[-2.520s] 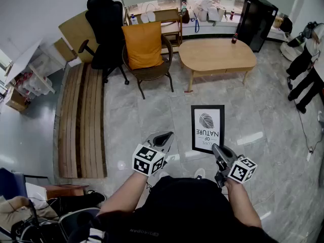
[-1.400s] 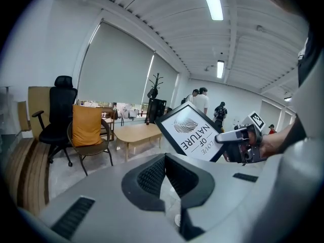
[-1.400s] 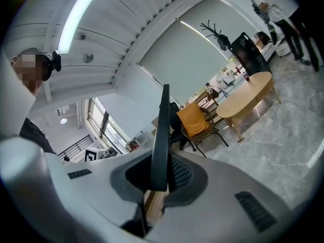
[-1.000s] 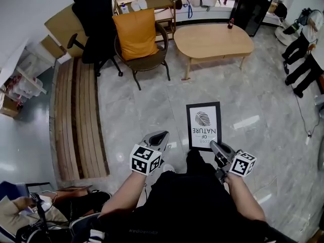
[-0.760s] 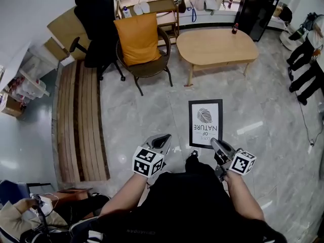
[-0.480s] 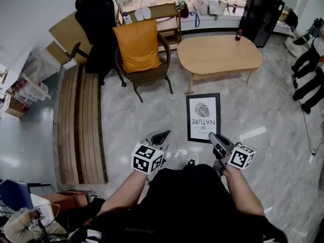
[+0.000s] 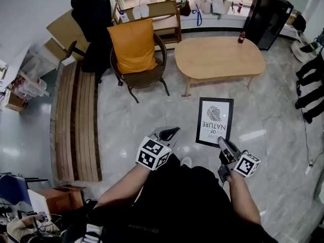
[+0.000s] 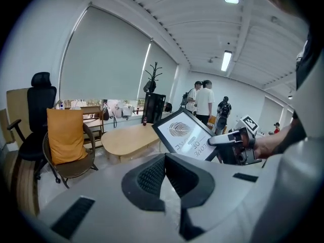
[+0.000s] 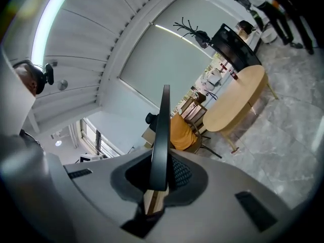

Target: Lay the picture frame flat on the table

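The black picture frame with a white leaf print is held up in the air over the floor, short of the oval wooden table. My right gripper is shut on its near edge. In the right gripper view the frame stands edge-on between the jaws of the right gripper, with the table beyond. My left gripper is shut and holds nothing, to the left of the frame. In the left gripper view the left gripper looks across at the frame.
A wicker chair with an orange cushion stands left of the table, with a black office chair behind it. A small bottle stands on the table's far right end. Wooden slats lie on the floor at left. People stand at the far right.
The view has shifted as the person walks. The frame and the right gripper now sit further right in the picture, and the left gripper has stayed beside them, still holding nothing.
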Motion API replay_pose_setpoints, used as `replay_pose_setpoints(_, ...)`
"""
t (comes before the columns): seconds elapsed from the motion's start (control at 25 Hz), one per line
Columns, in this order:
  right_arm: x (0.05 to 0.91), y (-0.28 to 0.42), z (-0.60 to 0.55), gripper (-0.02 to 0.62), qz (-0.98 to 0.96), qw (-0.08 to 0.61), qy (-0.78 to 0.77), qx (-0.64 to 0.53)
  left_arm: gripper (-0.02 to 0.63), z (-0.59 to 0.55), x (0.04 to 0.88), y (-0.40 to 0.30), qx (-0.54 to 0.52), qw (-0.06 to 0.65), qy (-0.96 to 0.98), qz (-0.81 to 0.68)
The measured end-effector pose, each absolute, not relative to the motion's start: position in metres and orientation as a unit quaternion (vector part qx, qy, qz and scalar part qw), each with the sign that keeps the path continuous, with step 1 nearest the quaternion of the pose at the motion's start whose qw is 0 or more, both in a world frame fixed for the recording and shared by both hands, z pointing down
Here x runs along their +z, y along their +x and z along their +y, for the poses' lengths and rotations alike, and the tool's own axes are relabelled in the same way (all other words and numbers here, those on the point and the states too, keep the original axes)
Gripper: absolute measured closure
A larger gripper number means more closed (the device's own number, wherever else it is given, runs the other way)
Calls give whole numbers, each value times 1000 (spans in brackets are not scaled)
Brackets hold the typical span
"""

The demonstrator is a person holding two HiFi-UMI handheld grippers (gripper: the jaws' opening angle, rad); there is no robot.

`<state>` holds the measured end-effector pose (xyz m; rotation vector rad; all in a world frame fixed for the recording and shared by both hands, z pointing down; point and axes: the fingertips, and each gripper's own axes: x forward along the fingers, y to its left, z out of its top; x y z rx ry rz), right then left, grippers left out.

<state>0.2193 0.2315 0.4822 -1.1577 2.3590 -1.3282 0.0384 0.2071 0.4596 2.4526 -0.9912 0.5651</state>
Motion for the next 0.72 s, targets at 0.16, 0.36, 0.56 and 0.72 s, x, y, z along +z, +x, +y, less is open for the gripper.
replay_pose_setpoints(0.16,489,226,205,572,781,107,-406,-462,601,172,471,33,214,231,876,-366)
replay_pose_setpoints(0.36,492,237,168,572,779,109,-414,-459,601,119,484,41,214,241,876,-359)
replay_pose_setpoints(0.56,510,248,121,572,760,101,-438,-469,601,60,489,54,210,236,887,-335)
replay_pose_setpoints(0.72,496,241,62,572,758,99,-444,-466,601,-7,479,52,209,228,894,-325)
